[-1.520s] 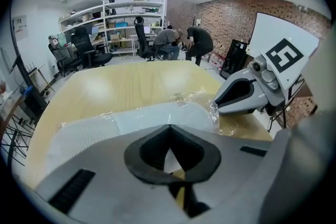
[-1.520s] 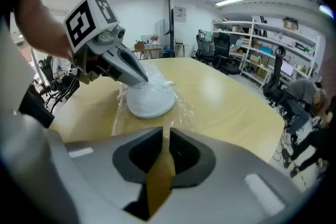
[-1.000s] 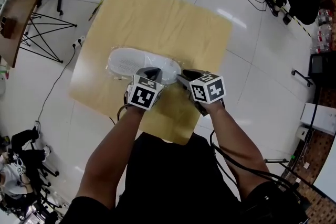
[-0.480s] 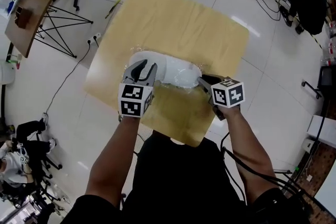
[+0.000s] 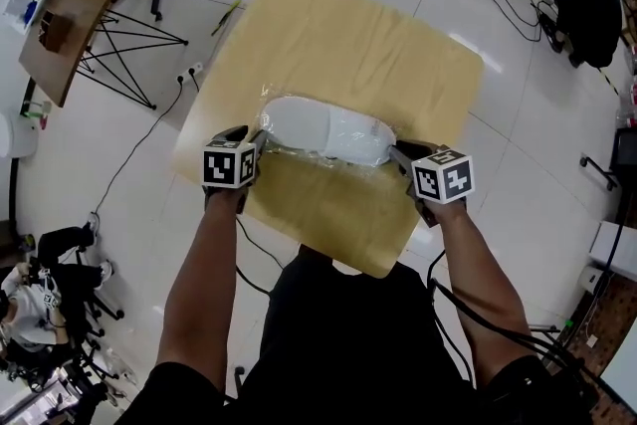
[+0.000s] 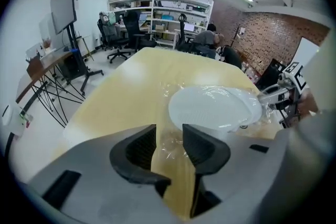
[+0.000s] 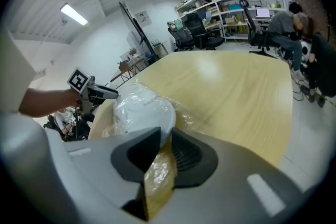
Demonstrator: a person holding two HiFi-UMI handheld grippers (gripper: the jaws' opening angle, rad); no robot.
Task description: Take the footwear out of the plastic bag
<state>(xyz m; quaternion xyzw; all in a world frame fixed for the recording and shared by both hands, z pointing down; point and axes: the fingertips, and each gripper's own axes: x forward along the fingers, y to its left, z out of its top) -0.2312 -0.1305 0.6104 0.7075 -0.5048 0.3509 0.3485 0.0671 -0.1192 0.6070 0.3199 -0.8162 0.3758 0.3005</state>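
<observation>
A white shoe (image 5: 328, 129) lies on its side inside a clear plastic bag (image 5: 343, 164) in the middle of the wooden table (image 5: 338, 35). My left gripper (image 5: 261, 141) is at the shoe's left end. Its jaws are opening, with loose bag film (image 6: 169, 140) lying between them untouched, and the shoe (image 6: 210, 107) sits just beyond. My right gripper (image 5: 396, 153) is at the shoe's right end, shut on a crumpled fold of the bag (image 7: 160, 165), with the shoe (image 7: 142, 110) right ahead of the jaws.
The table's near edge (image 5: 328, 249) runs just in front of my body. A small desk on black legs (image 5: 70, 25) stands to the far left, with office chairs, floor cables (image 5: 129, 154) and striped floor tape around. People sit at shelves (image 6: 205, 39) in the background.
My left gripper let go of the shoe end, slid left and spread its jaws. My right gripper closed on the bag's edge and moved right, stretching the bag.
</observation>
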